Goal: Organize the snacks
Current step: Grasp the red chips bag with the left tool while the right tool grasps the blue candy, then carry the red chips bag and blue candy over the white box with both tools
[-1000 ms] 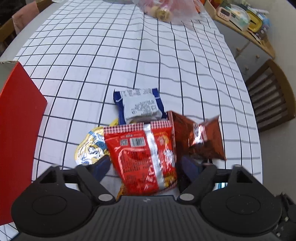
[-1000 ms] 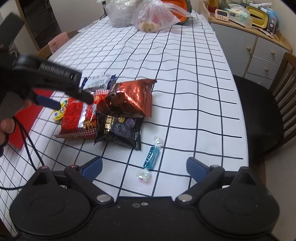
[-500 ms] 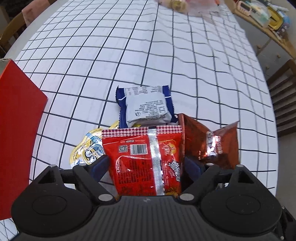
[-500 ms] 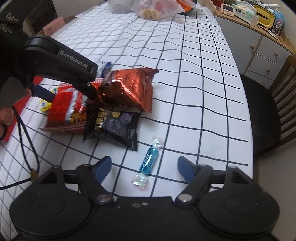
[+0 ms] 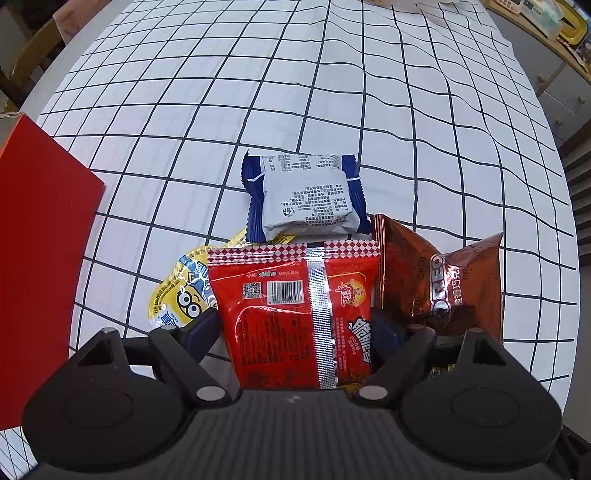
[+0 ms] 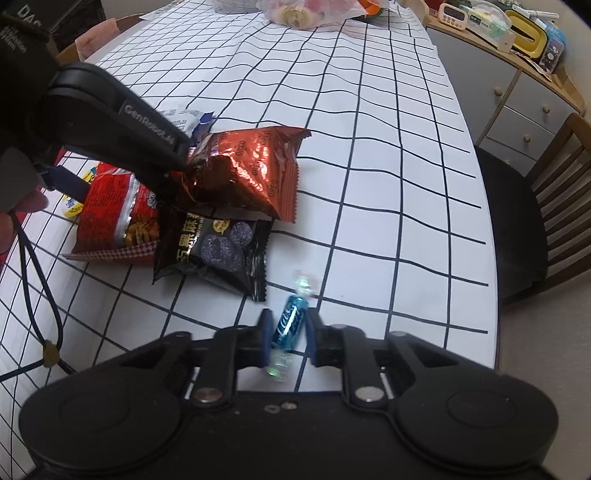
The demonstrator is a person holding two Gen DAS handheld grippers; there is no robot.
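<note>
A red snack bag point(image 5: 295, 314) lies between the fingers of my left gripper point(image 5: 295, 332), whose jaws touch its two sides. The same bag shows in the right wrist view point(image 6: 110, 206). Around it lie a brown Oreo bag point(image 5: 439, 284) point(image 6: 243, 173), a blue-and-white packet point(image 5: 306, 195), a yellow Minions pouch point(image 5: 181, 295) and a black sesame packet point(image 6: 218, 251). My right gripper point(image 6: 286, 334) has its jaws close around a blue wrapped candy point(image 6: 290, 321) on the tablecloth.
A red box point(image 5: 40, 240) stands at the left edge. The checked tablecloth point(image 5: 332, 92) stretches away beyond the snacks. Plastic bags point(image 6: 306, 11) sit at the table's far end. A wooden chair point(image 6: 535, 206) and a cabinet point(image 6: 517, 92) stand to the right.
My right gripper moved forward and closed its jaws around the blue candy. My left gripper moved forward over the red bag and its jaws narrowed onto it.
</note>
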